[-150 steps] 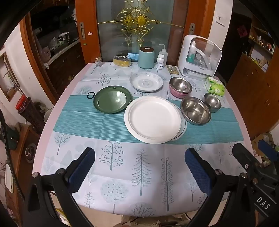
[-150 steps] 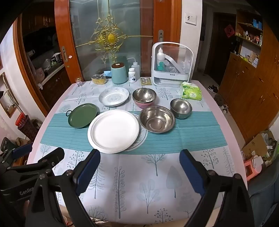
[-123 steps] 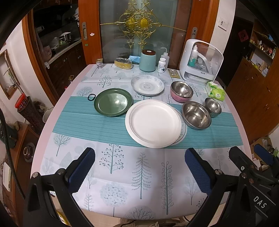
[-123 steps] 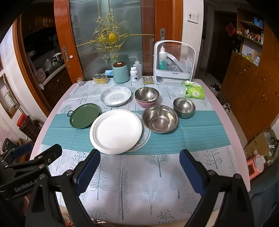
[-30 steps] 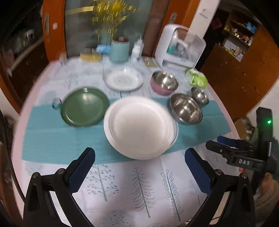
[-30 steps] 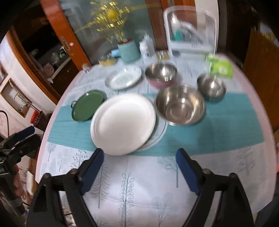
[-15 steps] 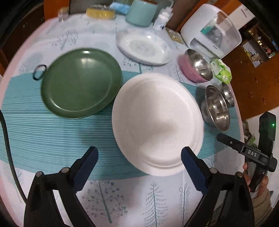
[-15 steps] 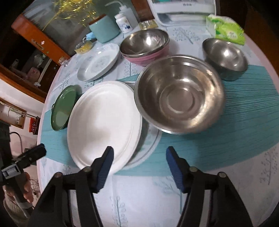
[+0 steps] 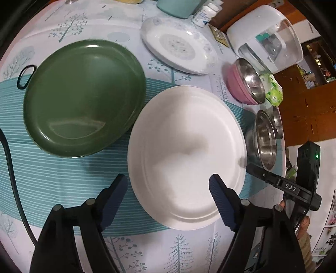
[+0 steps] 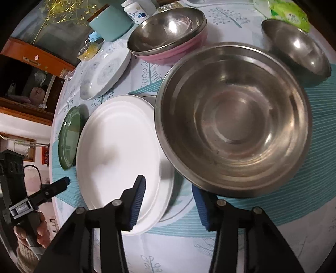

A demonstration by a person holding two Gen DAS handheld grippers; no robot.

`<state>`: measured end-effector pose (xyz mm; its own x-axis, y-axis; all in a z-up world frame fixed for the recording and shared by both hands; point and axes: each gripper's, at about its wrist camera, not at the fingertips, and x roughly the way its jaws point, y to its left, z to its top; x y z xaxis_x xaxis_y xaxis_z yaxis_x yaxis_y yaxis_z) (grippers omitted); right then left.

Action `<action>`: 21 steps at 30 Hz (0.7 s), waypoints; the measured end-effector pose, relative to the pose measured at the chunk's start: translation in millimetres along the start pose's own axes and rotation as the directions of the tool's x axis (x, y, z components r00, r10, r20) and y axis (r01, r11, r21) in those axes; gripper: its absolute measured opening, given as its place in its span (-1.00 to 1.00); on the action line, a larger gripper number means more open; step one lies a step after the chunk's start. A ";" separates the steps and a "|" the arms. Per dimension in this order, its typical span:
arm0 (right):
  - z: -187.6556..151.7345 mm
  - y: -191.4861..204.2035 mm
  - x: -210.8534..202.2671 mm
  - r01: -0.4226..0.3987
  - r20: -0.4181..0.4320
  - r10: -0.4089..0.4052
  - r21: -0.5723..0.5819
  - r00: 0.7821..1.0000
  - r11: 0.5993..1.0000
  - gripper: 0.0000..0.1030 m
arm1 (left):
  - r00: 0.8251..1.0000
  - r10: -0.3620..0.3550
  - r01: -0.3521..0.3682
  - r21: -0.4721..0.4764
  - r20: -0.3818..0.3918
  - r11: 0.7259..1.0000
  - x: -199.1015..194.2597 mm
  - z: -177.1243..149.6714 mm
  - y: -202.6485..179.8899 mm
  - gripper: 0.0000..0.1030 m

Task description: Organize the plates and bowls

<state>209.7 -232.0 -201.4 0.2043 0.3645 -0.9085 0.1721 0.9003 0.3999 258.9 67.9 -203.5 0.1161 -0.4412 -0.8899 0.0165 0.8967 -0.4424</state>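
Observation:
A large white plate lies mid-table on a patterned plate whose rim shows under it. My left gripper is open and low over the white plate's near edge. A green plate lies to its left. My right gripper is open, its jaws astride the white plate's right rim, beside the large steel bowl. A small patterned plate, a steel bowl nested in a pink bowl and a small steel bowl stand farther back.
A teal canister, a pill bottle, a green tissue pack and a white appliance stand along the table's far side. A teal striped runner crosses the tree-patterned cloth.
Both grippers have moved forward and down from the near edge to just over the dishes. Both have narrowed, the right one more. Nothing has been picked up.

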 end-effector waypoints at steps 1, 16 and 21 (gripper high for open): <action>0.3 -0.5 1.5 -0.003 -0.003 0.003 0.006 1.000 1.000 -0.19 | 1.000 -0.004 0.004 -0.008 -0.005 1.000 0.9 0.7 2.5 0.48; 6.0 1.0 15.4 -0.001 -0.022 0.002 0.042 1.000 0.999 -0.48 | 0.999 0.012 -0.013 -0.021 -0.040 1.000 19.5 19.2 11.1 0.20; 6.9 2.0 18.7 0.001 -0.023 0.000 0.051 1.000 0.999 -0.56 | 0.999 0.016 -0.017 -0.021 -0.044 1.000 22.9 24.7 15.3 0.15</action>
<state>220.5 -225.0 -216.8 0.1819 0.3702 -0.9110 0.2209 0.8874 0.4047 286.3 72.4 -227.9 0.0730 -0.4278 -0.9009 -0.0065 0.9031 -0.4294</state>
